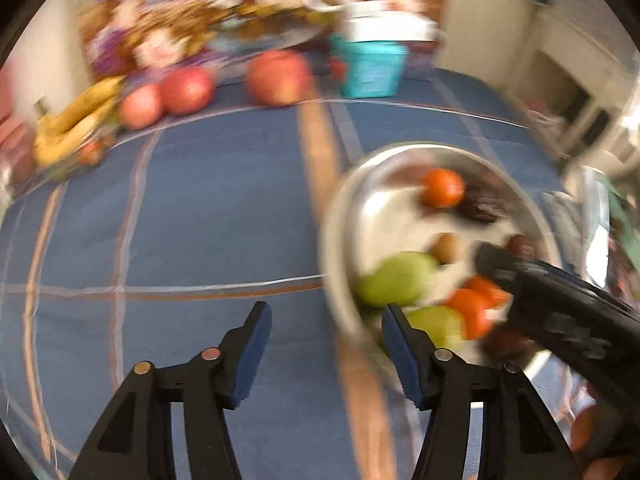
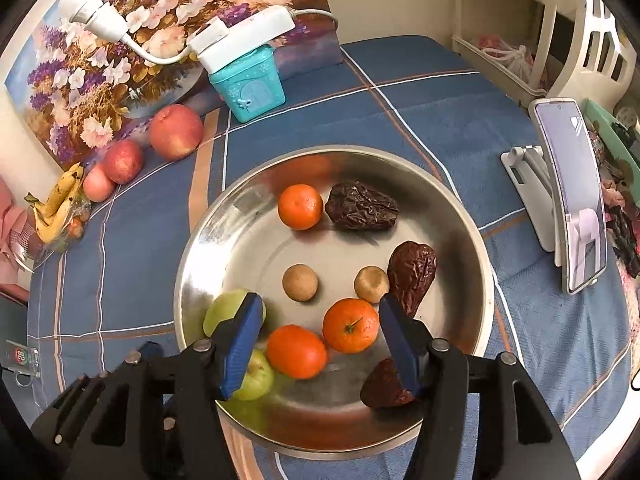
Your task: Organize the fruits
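Observation:
A steel bowl (image 2: 208,248) on the blue checked cloth holds three tangerines (image 2: 300,206), two green fruits (image 2: 226,310), two small brown round fruits (image 2: 300,282) and three dark wrinkled dates (image 2: 360,206). My right gripper (image 2: 320,328) is open and empty, low over the bowl's near side, with two tangerines between its fingers. My left gripper (image 1: 326,342) is open and empty over the cloth, just left of the bowl (image 1: 340,216). The left wrist view is blurred. The right gripper's black body (image 1: 560,312) shows there over the bowl.
Three red apples (image 2: 176,130) and a banana bunch (image 2: 56,208) lie at the far left by a flower painting (image 2: 120,40). A teal house-shaped box (image 2: 248,84) carries a white power strip (image 2: 244,36). A phone on a stand (image 2: 572,192) is at the right.

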`<state>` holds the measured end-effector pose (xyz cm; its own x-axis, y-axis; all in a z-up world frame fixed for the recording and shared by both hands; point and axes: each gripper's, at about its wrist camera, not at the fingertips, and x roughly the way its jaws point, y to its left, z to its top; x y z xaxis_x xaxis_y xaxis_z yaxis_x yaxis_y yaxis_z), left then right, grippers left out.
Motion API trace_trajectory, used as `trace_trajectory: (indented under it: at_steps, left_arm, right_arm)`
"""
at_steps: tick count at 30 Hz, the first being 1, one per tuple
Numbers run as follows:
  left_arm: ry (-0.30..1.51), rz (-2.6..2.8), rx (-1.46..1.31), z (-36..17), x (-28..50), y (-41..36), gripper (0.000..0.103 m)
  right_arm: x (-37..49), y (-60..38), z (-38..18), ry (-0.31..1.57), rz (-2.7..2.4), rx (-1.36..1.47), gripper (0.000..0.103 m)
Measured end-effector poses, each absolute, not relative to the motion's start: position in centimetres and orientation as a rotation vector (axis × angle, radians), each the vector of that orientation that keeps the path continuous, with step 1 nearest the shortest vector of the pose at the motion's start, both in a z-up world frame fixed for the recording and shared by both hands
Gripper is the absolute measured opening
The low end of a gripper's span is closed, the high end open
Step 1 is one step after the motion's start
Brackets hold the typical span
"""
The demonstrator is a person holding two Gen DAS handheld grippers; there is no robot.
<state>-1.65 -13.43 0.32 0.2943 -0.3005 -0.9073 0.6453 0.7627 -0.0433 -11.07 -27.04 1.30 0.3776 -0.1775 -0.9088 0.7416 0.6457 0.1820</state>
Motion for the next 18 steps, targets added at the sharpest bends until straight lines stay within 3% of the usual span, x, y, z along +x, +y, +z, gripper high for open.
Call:
trace_trajectory:
  at_steps: [7,11,18]
  left_arm:
    - [1.097,-0.473,0.281,0.4,1.8,-9.4,0.082]
    - [1.102,-0.389,0.271,-0.1,2.7,-7.4,0.103]
    - [1.044,-0.316,0.298,-0.1,2.2,-5.0,0.103]
  right_arm:
    - [-10.6,-26.3,1.2,1.032,-0.626,0.623,0.068]
    - [-10.0,-25.4,1.1,1.047,-0.604,0.588,0.068]
    - [-9.0,-22.9,0.8,1.067,-0.565,0.516,0.071]
